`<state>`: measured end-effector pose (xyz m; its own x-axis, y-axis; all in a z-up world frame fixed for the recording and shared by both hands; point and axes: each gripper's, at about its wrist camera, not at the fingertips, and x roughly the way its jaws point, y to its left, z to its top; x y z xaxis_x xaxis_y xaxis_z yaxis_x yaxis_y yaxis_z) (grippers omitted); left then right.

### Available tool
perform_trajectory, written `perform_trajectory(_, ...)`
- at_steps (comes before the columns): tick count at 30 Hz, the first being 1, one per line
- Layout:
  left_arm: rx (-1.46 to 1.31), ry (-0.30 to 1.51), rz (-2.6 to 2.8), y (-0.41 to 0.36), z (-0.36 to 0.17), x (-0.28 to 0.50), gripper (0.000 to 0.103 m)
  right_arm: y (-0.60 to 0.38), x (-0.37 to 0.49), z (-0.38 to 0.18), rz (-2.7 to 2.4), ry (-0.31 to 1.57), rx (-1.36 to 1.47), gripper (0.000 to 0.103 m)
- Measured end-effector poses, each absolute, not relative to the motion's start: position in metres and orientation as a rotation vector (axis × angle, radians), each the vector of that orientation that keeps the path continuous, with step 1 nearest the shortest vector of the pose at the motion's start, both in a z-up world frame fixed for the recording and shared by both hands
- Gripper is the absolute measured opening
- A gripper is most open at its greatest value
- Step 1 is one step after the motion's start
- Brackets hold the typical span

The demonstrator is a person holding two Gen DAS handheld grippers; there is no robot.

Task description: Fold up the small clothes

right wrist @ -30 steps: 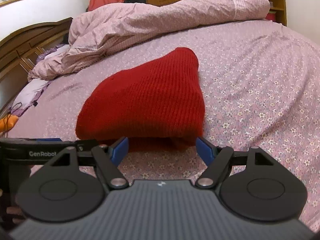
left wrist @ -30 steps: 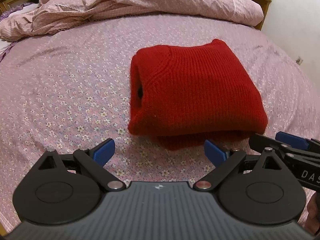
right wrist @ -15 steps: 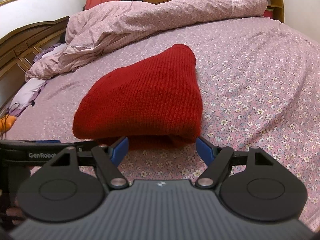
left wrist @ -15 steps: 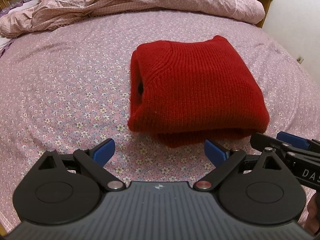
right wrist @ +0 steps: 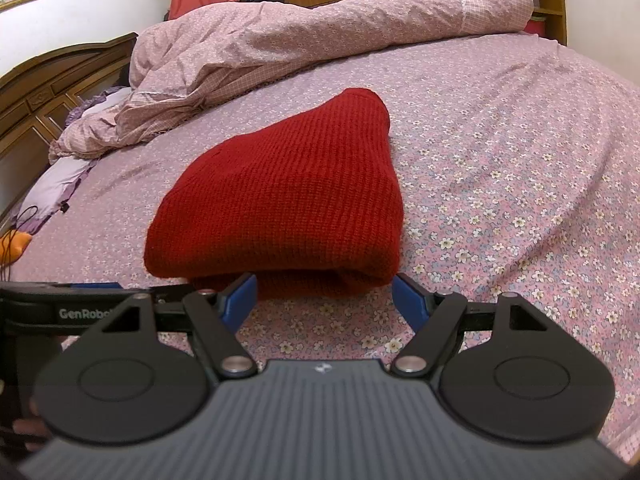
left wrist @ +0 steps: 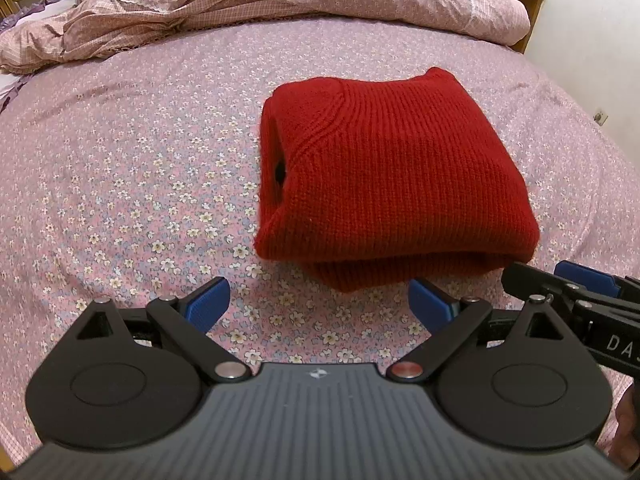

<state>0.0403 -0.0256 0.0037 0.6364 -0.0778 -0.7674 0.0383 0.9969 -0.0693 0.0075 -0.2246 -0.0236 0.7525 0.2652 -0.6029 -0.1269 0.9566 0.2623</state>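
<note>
A red knitted sweater point(left wrist: 388, 172) lies folded into a thick rectangle on the flowered pink bedsheet point(left wrist: 120, 184). It also shows in the right wrist view point(right wrist: 288, 196). My left gripper point(left wrist: 320, 304) is open and empty, just short of the sweater's near edge. My right gripper point(right wrist: 324, 300) is open and empty, its blue fingertips point(right wrist: 240, 294) close to the sweater's near edge. The right gripper's side shows at the right of the left wrist view point(left wrist: 576, 288).
A crumpled pink duvet point(left wrist: 248, 4) lies along the far side of the bed, also in the right wrist view point(right wrist: 304, 36). A wooden headboard point(right wrist: 52, 84) stands at the left. A wooden shelf unit point(right wrist: 552, 0) stands behind the bed.
Both grippers have drawn back slightly from the sweater and tilted, so it sits a little farther away. The sweater has not moved. Both jaws stay open.
</note>
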Motion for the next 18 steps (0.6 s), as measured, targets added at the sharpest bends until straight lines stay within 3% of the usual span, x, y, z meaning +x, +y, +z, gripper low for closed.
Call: perform_trajectory(18,-0.049,0.881,-0.065,-0.0264,0.0018,0.0395,0.098,-0.2248,0.0074,-0.0234,0.216,0.687,0.209,0.076)
